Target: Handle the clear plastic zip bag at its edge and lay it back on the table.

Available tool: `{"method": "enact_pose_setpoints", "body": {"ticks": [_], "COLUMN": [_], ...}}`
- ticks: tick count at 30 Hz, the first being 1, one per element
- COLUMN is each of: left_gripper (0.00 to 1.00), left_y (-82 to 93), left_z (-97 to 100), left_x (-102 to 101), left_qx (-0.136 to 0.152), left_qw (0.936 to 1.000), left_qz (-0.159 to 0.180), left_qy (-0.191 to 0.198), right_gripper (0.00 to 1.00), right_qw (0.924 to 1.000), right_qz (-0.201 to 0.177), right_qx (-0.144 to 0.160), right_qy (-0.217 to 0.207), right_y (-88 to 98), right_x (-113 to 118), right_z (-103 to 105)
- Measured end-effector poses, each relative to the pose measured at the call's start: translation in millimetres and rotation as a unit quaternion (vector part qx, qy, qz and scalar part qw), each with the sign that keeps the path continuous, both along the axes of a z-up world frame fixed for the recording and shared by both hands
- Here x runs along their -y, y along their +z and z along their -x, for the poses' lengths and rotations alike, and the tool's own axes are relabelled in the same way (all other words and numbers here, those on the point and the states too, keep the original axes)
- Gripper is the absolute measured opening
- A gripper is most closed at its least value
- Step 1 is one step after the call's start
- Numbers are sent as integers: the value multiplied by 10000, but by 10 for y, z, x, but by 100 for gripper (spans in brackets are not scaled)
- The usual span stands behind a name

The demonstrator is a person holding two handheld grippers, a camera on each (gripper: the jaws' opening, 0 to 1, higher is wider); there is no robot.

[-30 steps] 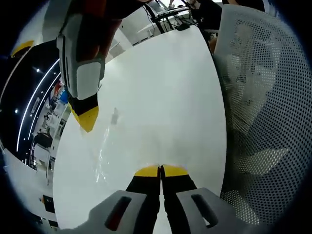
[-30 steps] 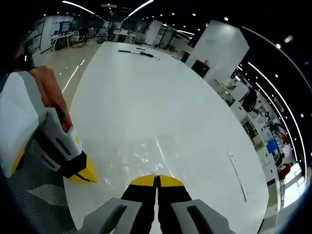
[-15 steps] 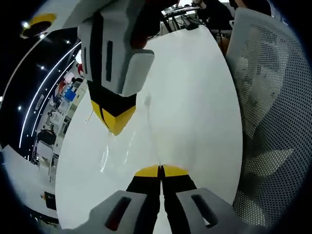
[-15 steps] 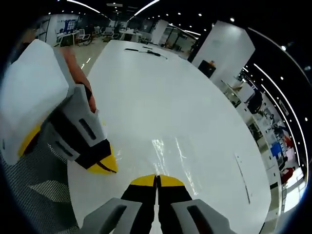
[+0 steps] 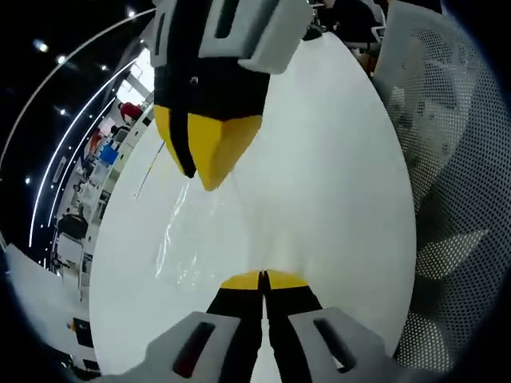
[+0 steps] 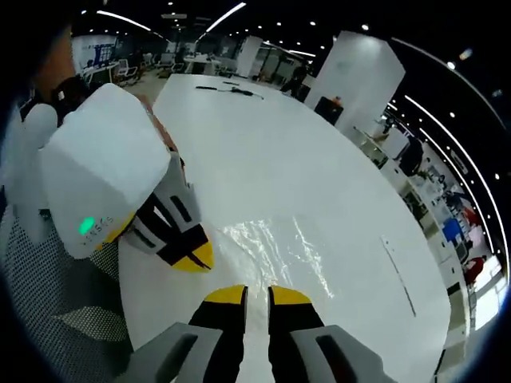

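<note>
The clear plastic zip bag [image 6: 267, 249] lies flat and glinting on the white table [image 6: 263, 152]. In the left gripper view the bag [image 5: 185, 239] spreads left of and beyond my left gripper [image 5: 263, 280], whose jaws are shut, with a faint bag edge running into the tips. My right gripper [image 6: 257, 296] stands open just before the bag's near edge, a gap between its yellow tips and nothing in it. The left gripper [image 6: 190, 254] shows at the bag's near left corner. The right gripper [image 5: 209, 152] hangs over the bag from above.
A white mesh chair [image 5: 455, 183] stands close by the table's edge. A thin strip [image 6: 397, 265] lies on the table right of the bag. Cables [image 6: 230, 88] rest at the far end. A hand [image 6: 164, 132] holds the left gripper.
My right gripper's jaws were shut and now stand apart. The two grippers have come closer together over the bag. The left jaws stay shut.
</note>
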State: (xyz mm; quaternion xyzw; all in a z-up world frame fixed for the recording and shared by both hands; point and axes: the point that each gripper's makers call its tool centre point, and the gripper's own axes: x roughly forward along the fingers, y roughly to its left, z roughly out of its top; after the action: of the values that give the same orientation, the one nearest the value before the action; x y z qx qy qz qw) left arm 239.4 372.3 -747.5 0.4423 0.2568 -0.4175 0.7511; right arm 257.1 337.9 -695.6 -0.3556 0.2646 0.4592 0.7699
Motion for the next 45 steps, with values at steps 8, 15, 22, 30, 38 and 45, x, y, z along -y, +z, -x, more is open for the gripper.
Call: {"method": "enact_pose_setpoints", "body": {"ticks": [8, 15, 22, 30, 38, 45], "left_gripper": [0, 0, 19, 24, 33, 39], "left_y": [-124, -124, -231, -108, 27, 123], "left_z": [-141, -199, -71, 45, 105, 142], "left_x": [22, 54, -1, -80, -306, -451], "left_qx": [-121, -253, -746, -856, -741, -737], "left_qw": [9998, 9996, 9960, 9894, 9822, 9699], "left_qz": [-127, 54, 326, 792, 1103, 1500], "left_qy": [-98, 96, 376, 865, 1325, 1770], "right_gripper": [6, 6, 6, 6, 8, 15], "right_qw": [9990, 9974, 9958, 9939, 9913, 9820], "right_qz": [-40, -147, -336, -528, -725, -1148], "right_qx": [-166, -270, -302, -423, -519, -666], "right_qy": [-417, -651, -798, -876, -964, -1345], "right_y": [-89, -104, -103, -149, -155, -158], "right_x": [286, 372, 370, 324, 399, 536], "right_z": [106, 140, 47, 45, 26, 2]}}
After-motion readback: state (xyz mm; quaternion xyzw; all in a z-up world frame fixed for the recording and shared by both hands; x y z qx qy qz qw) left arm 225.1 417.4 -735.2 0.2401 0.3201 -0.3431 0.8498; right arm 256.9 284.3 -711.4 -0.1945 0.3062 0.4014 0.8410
